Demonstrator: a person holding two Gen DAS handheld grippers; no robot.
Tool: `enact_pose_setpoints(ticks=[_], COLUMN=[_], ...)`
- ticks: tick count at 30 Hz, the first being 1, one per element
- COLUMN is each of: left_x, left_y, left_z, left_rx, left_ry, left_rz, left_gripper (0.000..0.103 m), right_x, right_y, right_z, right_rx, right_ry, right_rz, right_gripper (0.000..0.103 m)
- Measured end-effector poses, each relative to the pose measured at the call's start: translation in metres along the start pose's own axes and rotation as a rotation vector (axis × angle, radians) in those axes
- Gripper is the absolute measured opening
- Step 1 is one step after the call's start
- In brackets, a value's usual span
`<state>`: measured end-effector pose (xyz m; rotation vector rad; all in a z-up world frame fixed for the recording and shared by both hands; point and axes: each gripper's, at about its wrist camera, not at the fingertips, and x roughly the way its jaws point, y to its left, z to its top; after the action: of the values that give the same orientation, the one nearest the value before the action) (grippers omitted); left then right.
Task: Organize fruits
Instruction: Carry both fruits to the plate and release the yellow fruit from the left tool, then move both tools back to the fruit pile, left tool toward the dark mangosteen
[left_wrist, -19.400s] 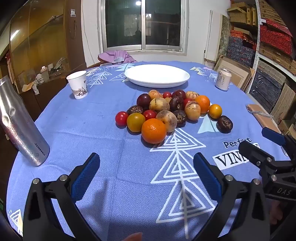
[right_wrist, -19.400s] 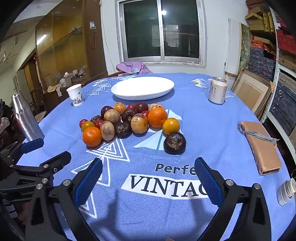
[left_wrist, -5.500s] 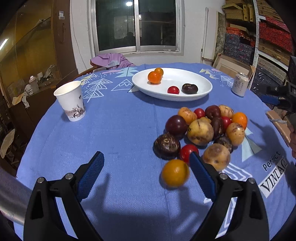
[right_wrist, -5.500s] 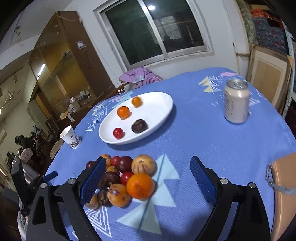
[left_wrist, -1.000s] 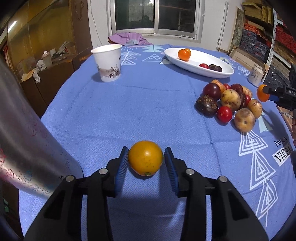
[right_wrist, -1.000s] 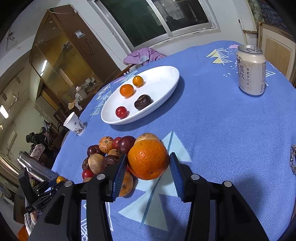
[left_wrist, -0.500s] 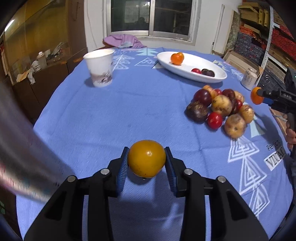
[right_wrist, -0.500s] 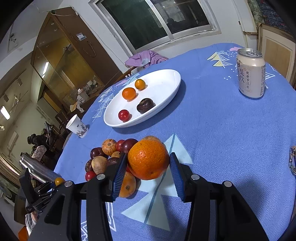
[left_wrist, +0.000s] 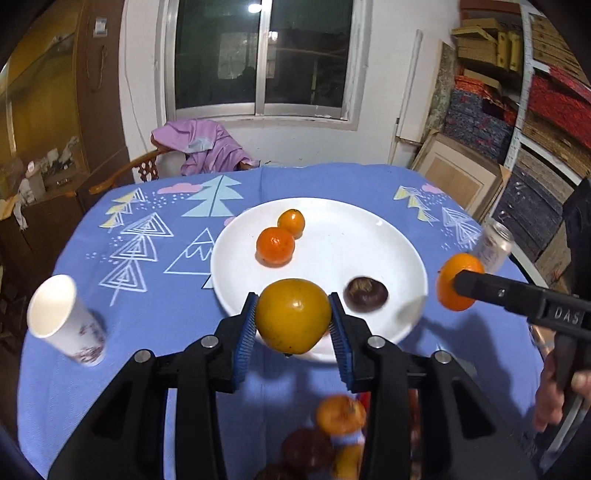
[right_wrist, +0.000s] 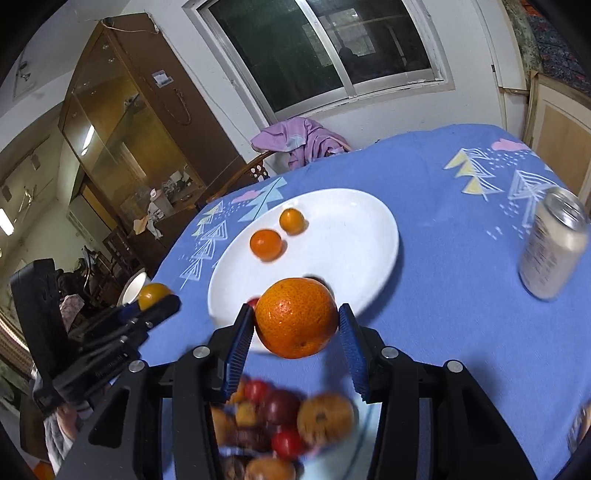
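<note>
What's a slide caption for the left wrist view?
Left gripper carries a yellow fruit toward the white plate while the right gripper brings an orange.

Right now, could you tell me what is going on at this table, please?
A person is sorting fruit onto the white plate. The left gripper is shut on a yellow fruit and the right gripper on an orange, both near the plate's front edge. Two small oranges and a dark fruit lie on the plate. The pile waits in front.

Blue-clothed table (left_wrist: 177, 295): plate (left_wrist: 388, 236), cup (left_wrist: 62, 325), can (right_wrist: 554, 247), seemingly piled fruit (right_wrist: 280, 424).
</note>
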<state>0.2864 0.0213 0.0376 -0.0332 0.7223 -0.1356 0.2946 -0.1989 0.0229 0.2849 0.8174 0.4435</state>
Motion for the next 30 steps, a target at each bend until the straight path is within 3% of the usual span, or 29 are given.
enact_pose_setpoints(ticks=[4, 10, 12, 14, 18, 20, 22, 30], left_x=[0.040, 0.076, 0.080, 0.077, 0.067, 0.062, 0.057, 0.004], left_y=[0.007, 0.010, 0.009, 0.009, 0.011, 0.012, 0.013, 0.023], left_z=[0.007, 0.002, -0.001, -0.001, 0.001, 0.001, 0.001, -0.007], left_rx=[-0.034, -0.011, 0.010, 0.023, 0.019, 0.014, 0.004, -0.046], left_ry=[0.043, 0.076, 0.080, 0.060, 0.039, 0.029, 0.018, -0.010], left_rz=[0.020, 0.047, 0.061, 0.078, 0.069, 0.084, 0.096, 0.106], left_gripper=[0.037, 0.037, 0.047, 0.061, 0.065, 0.081, 0.088, 0.097], right_x=[0.040, 0.065, 0.061, 0.055, 0.046, 0.040, 0.034, 0.002], right_y=[-0.008, -0.021, -0.023, -0.021, -0.013, -0.009, -0.005, 0.017], right_z=[0.018, 0.019, 0.021, 0.023, 0.023, 0.023, 0.024, 0.006], right_rx=[-0.001, -0.007, 0.008, 0.010, -0.005, -0.006, -0.013, -0.039], right_ry=[0.001, 0.010, -0.021, -0.036, -0.052, -0.063, -0.074, -0.058], right_rz=[-0.048, -0.069, -0.069, -0.059, -0.043, -0.033, -0.030, -0.045], right_gripper=[0.048, 0.050, 0.055, 0.056, 0.056, 0.059, 0.067, 0.081])
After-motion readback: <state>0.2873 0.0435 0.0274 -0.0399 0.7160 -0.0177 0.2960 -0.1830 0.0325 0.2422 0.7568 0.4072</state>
